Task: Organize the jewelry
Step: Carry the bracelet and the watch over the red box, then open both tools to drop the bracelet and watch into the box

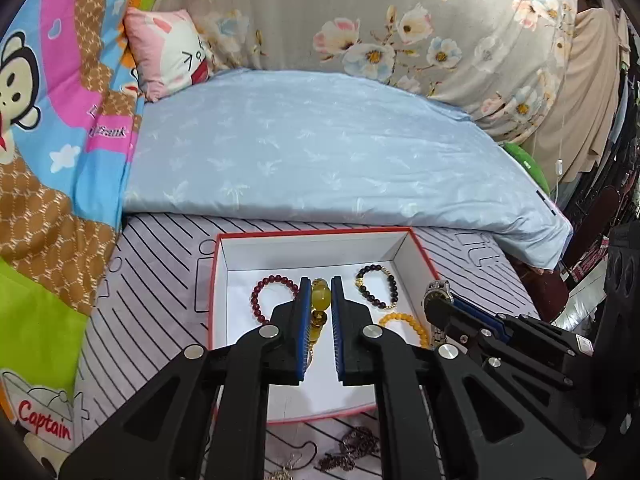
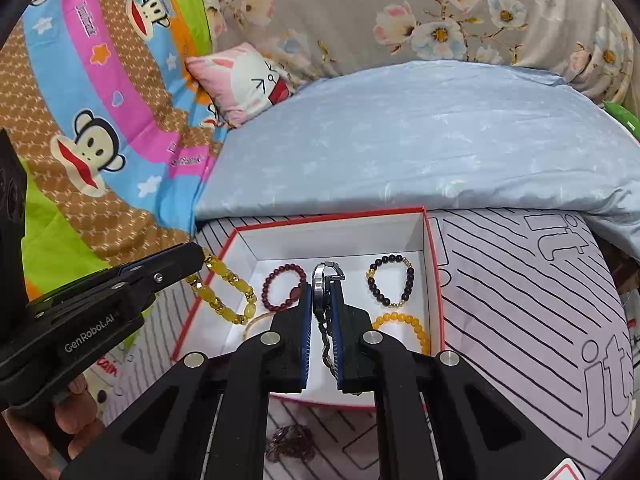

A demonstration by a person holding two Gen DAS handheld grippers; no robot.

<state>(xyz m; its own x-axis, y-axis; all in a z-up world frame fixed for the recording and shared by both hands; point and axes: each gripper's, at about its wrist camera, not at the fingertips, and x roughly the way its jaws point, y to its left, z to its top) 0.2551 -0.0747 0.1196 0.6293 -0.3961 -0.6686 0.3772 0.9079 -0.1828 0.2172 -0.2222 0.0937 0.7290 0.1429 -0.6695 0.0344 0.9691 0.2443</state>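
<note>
Jewelry is what we carry in both hands at once, each piece pinched so it can hang over the red-edged box that sits on the striped sheet. Our left gripper has its jaws closed on the yellow bead bracelet; from the right wrist view the same bracelet dangles in a loop across the box's left wall, so we judge it is not yet clear of the rim. Our right gripper has its jaws closed on the watch, gripped by the case with the metal band hanging down between the pads; the left wrist view shows the watch over the box's right wall.

Already lying flat on the white floor of the box are the dark red bracelet, the black bracelet and the orange bracelet, spread apart so they do not tangle. That leaves the middle of the floor free, which is likely why we hold both pieces there. A brown chain lies on the sheet outside the box, near its front wall, not yet sorted. The loose loops could snag on the walls.
</note>
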